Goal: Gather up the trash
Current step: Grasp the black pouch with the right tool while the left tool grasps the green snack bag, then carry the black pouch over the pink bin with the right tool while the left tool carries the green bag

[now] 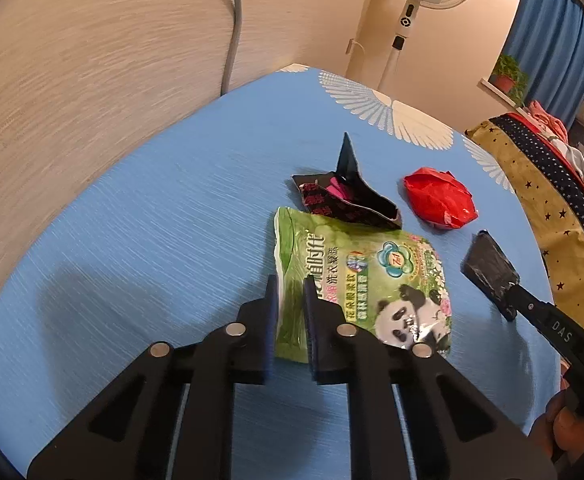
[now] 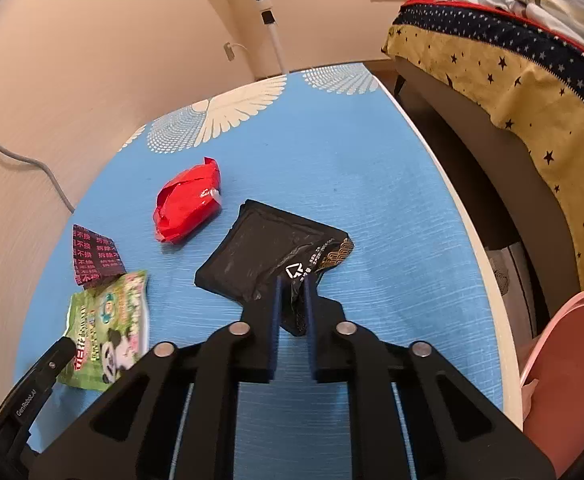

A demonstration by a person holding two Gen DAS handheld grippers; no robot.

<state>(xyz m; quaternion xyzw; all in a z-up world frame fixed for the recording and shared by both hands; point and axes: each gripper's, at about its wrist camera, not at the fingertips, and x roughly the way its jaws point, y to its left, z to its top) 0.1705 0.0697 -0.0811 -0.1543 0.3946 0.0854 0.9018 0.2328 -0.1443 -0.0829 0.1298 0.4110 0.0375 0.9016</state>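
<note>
Left gripper (image 1: 289,284) pinches near edge of green panda bag (image 1: 356,280). Right gripper (image 2: 292,286) pinches corner of black wrapper (image 2: 267,256). Both on blue table (image 1: 151,220). Lift slow, squeeze tight. Red wrapper (image 2: 187,204) waits at 10 o'clock from black one.

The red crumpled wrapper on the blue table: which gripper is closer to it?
Right, as far as I can judge. The right gripper, shut on the black packet, sits just beside the red wrapper. The left gripper pinches the green panda pouch, farther off.
</note>
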